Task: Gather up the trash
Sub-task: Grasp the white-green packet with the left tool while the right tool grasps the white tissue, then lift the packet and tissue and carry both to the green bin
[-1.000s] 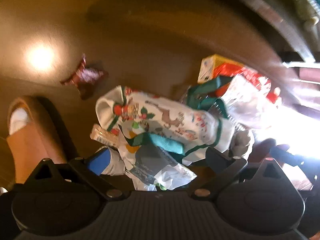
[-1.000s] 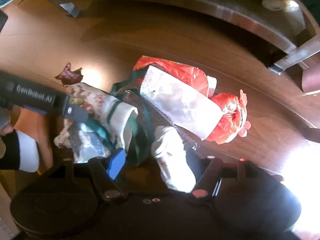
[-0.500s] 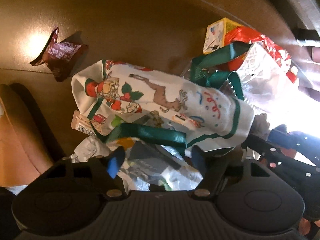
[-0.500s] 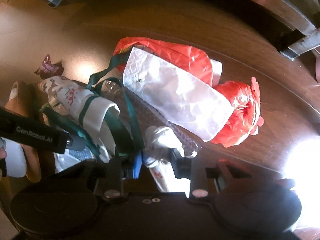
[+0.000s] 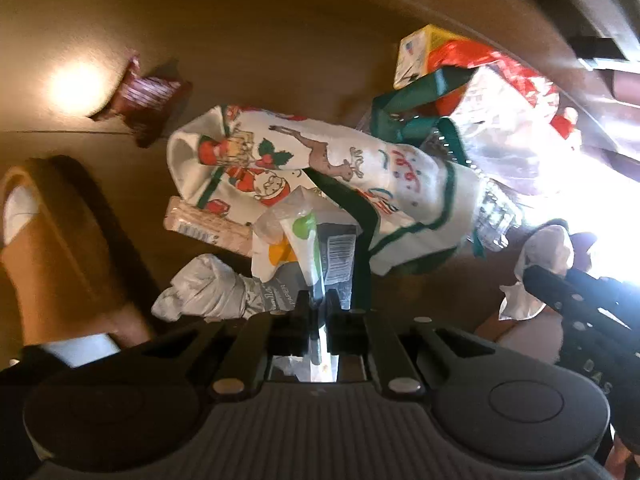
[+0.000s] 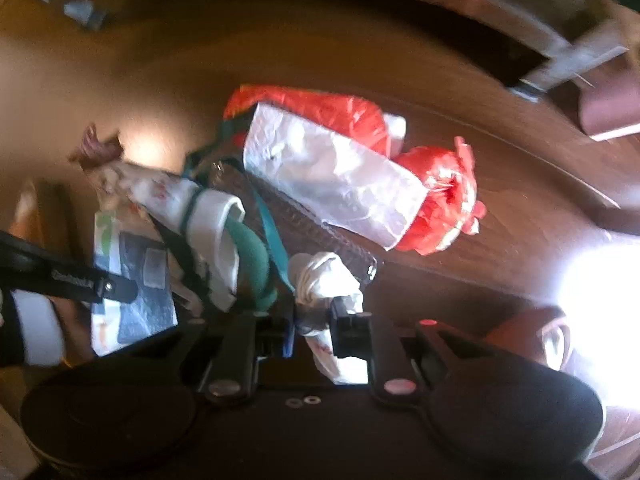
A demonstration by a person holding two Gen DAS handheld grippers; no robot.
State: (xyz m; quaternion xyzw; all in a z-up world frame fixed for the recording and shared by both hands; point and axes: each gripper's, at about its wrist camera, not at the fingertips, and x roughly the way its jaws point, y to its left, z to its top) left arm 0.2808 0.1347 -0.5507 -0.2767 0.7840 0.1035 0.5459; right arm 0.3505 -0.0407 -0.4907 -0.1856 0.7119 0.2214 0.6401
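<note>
A white Christmas-print tote bag (image 5: 340,164) with green straps lies on the brown floor among trash. My left gripper (image 5: 319,308) is shut on a flat plastic wrapper (image 5: 316,248) with a green spot and a barcode, just below the bag. My right gripper (image 6: 314,320) is shut on a crumpled white tissue (image 6: 324,276), beside the bag's green strap (image 6: 256,268). The tissue (image 5: 540,256) and the right gripper also show at the right of the left wrist view. A red plastic bag (image 6: 436,196) and a white plastic bag (image 6: 332,172) lie behind.
A dark red candy wrapper (image 5: 140,96) lies on the floor at the left. A yellow carton (image 5: 420,52), a pink wafer packet (image 5: 208,228) and a crumpled grey bag (image 5: 204,292) lie around the tote. A slippered foot (image 5: 44,240) stands left. Furniture legs (image 6: 560,64) stand behind.
Both grippers closed: the left on the plastic wrapper, the right on the white tissue. The left gripper's wrapper now stands up between its fingers.
</note>
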